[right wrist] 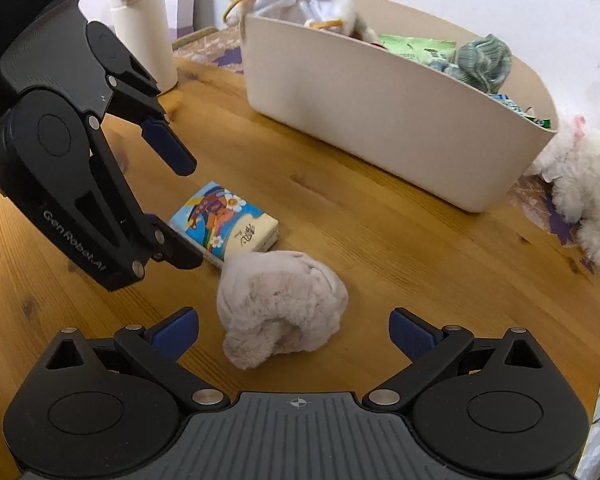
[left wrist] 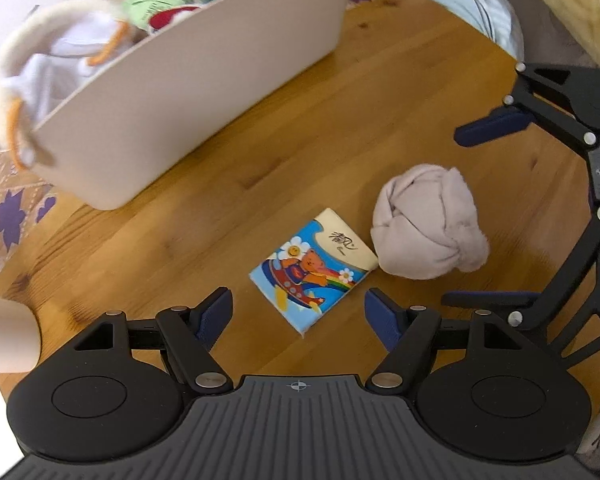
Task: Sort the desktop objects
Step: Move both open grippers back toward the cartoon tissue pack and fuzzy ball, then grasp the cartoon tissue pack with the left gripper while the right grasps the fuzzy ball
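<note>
On the round wooden worktop [right wrist: 380,248], two loose things lie near the beige bin [right wrist: 380,120]: a tissue pack [left wrist: 314,270] and, just beside it and perhaps brushing one corner, a balled sock [right wrist: 280,304].

The left gripper [left wrist: 299,314] hangs over the pack with its fingers spread wide and nothing between them. The right gripper [right wrist: 294,334] does the same over the sock, fingers apart, straddling it from the near side.

The pack looks light and flat, a glossy printed wrapper with a cartoon bear over soft tissue. I judge it slippery on the faces and a little squashy, so a pinch across its two long edges should hold best; from the top the fingers may skid.

The sock is pale, fuzzy, rolled into a knot with a loose cuff at the near end. It looks very light and yielding, not fragile at all. A grip across the fat middle seems safest, since the cuff alone could let the roll unwind.

The bin is smooth, stiff plastic, already holding cloth, green packets and a rope-handled white bag. A fluffy white toy [right wrist: 580,196] lies at the far right, a cream flask [right wrist: 144,24] stands far left.
</note>
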Action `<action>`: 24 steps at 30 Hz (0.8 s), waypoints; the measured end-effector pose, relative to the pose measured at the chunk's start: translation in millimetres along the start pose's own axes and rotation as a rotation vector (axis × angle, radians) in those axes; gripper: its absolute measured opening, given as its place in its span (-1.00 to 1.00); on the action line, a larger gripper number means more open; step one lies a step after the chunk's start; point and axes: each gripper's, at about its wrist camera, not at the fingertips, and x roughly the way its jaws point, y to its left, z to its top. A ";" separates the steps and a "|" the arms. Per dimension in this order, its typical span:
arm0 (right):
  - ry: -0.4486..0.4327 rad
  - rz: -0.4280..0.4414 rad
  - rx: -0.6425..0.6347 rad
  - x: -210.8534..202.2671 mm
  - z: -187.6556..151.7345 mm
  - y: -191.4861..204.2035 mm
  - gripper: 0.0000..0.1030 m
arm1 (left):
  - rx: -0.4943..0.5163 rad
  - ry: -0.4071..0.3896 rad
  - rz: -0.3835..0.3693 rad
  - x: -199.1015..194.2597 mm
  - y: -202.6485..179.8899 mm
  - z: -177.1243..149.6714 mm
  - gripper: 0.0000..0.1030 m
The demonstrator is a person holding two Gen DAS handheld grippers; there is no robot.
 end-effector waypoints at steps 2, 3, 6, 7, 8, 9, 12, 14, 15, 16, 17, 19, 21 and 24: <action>0.003 -0.002 -0.010 2.8 1.0 -1.5 1.00 | 0.015 0.001 0.007 3.0 -2.0 1.8 0.44; 0.004 0.002 -0.014 3.4 1.5 -2.8 1.00 | 0.026 -0.001 0.010 4.2 -3.5 2.3 0.44; 0.005 0.011 -0.029 5.6 2.3 -5.6 1.00 | 0.048 0.011 0.008 9.6 -8.3 5.1 0.44; 0.006 0.011 -0.033 6.6 2.3 -6.6 1.00 | 0.052 0.015 0.009 11.3 -8.6 6.2 0.44; 0.006 0.010 -0.035 7.0 1.9 -8.1 1.00 | 0.054 0.019 0.009 13.0 -9.0 7.5 0.44; 0.005 0.011 -0.033 7.9 1.6 -9.7 1.00 | 0.055 0.023 0.009 14.9 -8.8 8.8 0.44; 0.000 0.020 -0.023 10.8 0.7 -14.0 1.00 | 0.060 0.037 0.007 19.4 -7.8 11.5 0.44; -0.003 0.023 -0.023 13.2 0.6 -16.0 1.00 | 0.074 0.044 0.005 22.4 -7.4 13.2 0.44; -0.005 0.024 -0.024 13.9 0.5 -16.3 1.00 | 0.083 0.047 0.005 23.9 -7.0 13.5 0.44; -0.005 0.024 -0.027 14.8 0.4 -16.7 1.00 | 0.089 0.052 0.003 25.2 -6.6 13.6 0.44; -0.005 0.023 -0.031 15.8 0.4 -16.9 1.00 | 0.089 0.046 -0.002 25.2 -5.4 13.8 0.44; -0.006 0.021 -0.044 17.4 1.1 -17.3 1.00 | 0.082 0.047 -0.008 25.6 -2.9 14.9 0.44; -0.010 0.016 -0.059 18.0 2.3 -17.9 1.00 | 0.078 0.047 -0.014 25.9 -1.3 16.0 0.44; -0.021 0.021 -0.071 18.5 4.6 -18.5 0.89 | 0.080 0.045 -0.023 26.3 -0.1 17.8 0.42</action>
